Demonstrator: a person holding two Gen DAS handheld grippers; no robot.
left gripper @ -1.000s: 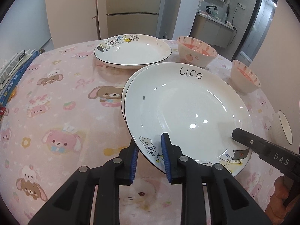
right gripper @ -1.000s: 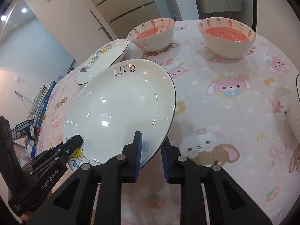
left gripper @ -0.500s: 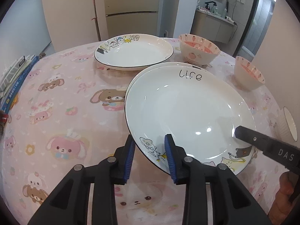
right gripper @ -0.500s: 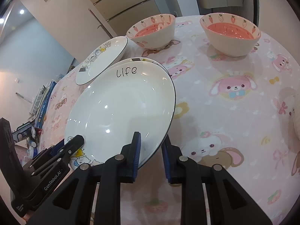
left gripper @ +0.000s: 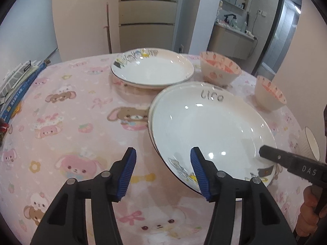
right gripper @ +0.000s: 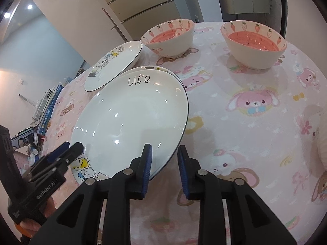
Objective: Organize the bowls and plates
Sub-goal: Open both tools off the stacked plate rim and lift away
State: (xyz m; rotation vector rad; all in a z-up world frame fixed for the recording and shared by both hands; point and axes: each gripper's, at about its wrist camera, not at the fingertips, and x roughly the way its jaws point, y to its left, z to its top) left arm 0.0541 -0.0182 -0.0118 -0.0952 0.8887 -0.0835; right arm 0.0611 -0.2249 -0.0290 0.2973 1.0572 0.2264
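A white plate lettered "Life" [left gripper: 208, 130] [right gripper: 130, 118] lies on a second white plate [left gripper: 155, 104] [right gripper: 163, 69] on the pink cartoon tablecloth. My left gripper [left gripper: 163, 171] is at its near rim with jaws opening. The rim sits between the blue pads, and the left pad is well clear of it. My right gripper [right gripper: 164, 168] straddles the rim on the opposite side, its jaws opening a little, with cloth showing between the rim and the right pad. One of its fingers [left gripper: 286, 161] reaches over the plate in the left wrist view.
Behind the stack lies a third cartoon plate [left gripper: 153, 69] [right gripper: 114, 63]. Two carrot-patterned bowls [left gripper: 219, 71] [left gripper: 269, 96] [right gripper: 169, 36] [right gripper: 253, 42] stand at the back right. A ribbed white bowl [left gripper: 308, 145] is at the right edge, and books [left gripper: 18, 85] are at the left edge.
My left gripper's jaws have spread wide and let go of the plate's rim. The right jaws have widened slightly. The "Life" plate has settled onto the plate under it.
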